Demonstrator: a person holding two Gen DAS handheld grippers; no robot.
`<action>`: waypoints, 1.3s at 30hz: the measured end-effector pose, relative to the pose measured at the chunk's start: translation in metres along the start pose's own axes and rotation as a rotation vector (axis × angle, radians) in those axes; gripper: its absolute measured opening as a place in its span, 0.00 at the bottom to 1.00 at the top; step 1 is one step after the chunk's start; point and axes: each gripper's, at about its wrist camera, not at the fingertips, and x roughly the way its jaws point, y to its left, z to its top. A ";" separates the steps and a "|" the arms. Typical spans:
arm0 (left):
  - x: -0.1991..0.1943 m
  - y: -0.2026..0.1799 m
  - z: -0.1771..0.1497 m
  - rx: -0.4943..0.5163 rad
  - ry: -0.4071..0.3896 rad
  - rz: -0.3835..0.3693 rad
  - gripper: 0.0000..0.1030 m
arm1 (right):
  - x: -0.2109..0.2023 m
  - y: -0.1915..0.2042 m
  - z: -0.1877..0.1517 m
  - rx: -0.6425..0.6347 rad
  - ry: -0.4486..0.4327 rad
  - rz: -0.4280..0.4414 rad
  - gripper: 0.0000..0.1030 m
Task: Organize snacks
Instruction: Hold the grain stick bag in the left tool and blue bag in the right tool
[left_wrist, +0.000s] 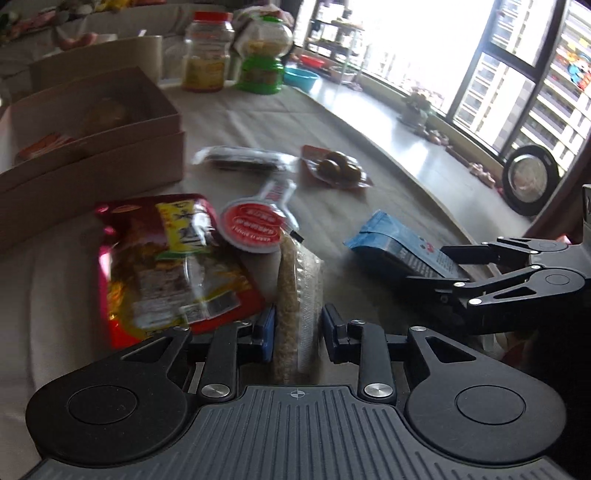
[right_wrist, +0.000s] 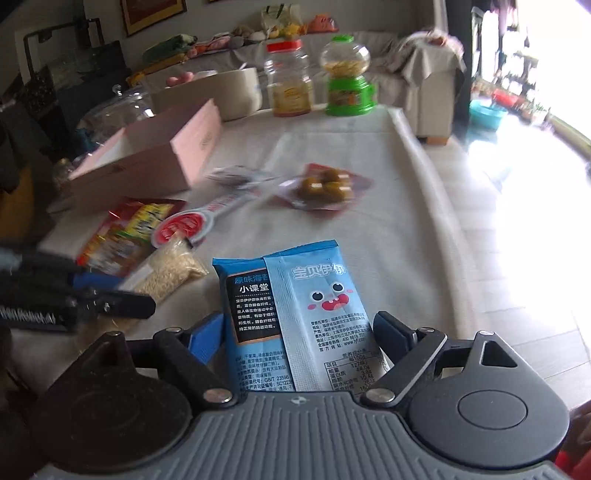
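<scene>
Two tongs (left_wrist: 298, 328) (right_wrist: 300, 334), two packets (left_wrist: 299, 295) (right_wrist: 295, 317), one apiece.

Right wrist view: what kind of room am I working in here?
Most likely a home living room: a sofa piled with clutter behind the cloth-covered table, framed pictures on the wall, and large windows facing apartment blocks.
</scene>
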 end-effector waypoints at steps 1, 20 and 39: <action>-0.004 0.007 -0.002 -0.024 -0.008 0.015 0.31 | 0.005 0.006 0.004 0.009 0.016 0.039 0.86; -0.019 0.009 -0.022 -0.053 -0.043 0.017 0.31 | -0.008 0.015 0.002 -0.092 -0.095 0.025 0.89; -0.018 0.004 -0.023 -0.044 -0.051 0.048 0.31 | 0.018 0.021 -0.006 -0.166 -0.031 -0.020 0.98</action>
